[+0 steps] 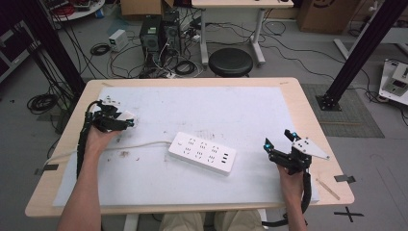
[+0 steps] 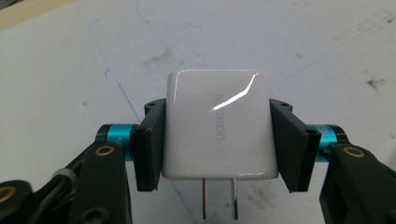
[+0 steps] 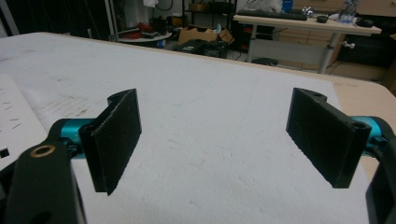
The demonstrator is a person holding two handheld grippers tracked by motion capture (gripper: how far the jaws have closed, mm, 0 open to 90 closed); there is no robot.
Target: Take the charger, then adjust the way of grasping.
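1. Closest up in the left gripper view: the left tool (image 2: 215,140) is pinching a white charger (image 2: 217,126). Both black pads (image 2: 148,149) press flat on its two sides, so it sits square between them, glossy face up, with its two metal prongs (image 2: 218,198) pointing back toward the camera.
2. The charger's face has grey "UGREEN" lettering, but glare runs across it and the first letters are washed out.
3. From the high view the left tool (image 1: 129,123) is at the left side of the counter (image 1: 308,120), and the charger (image 1: 130,117) is just a small white blob at its tip, mostly covered by the tool body and the hand (image 1: 98,139).
4. Whether the charger is touching the white mat (image 1: 250,106) or hanging just over it, can't tell from these shots.
5. The right tool (image 1: 279,139) is over near the right edge, well apart from the charger. In the right gripper view its jaws are spread wide with nothing but mat between them.
6. Between the two tools, mid-counter, lies a white power strip (image 1: 202,153), its cable (image 1: 139,144) trailing left past the left hand. The right gripper view cuts it off at the left edge (image 3: 11,126).
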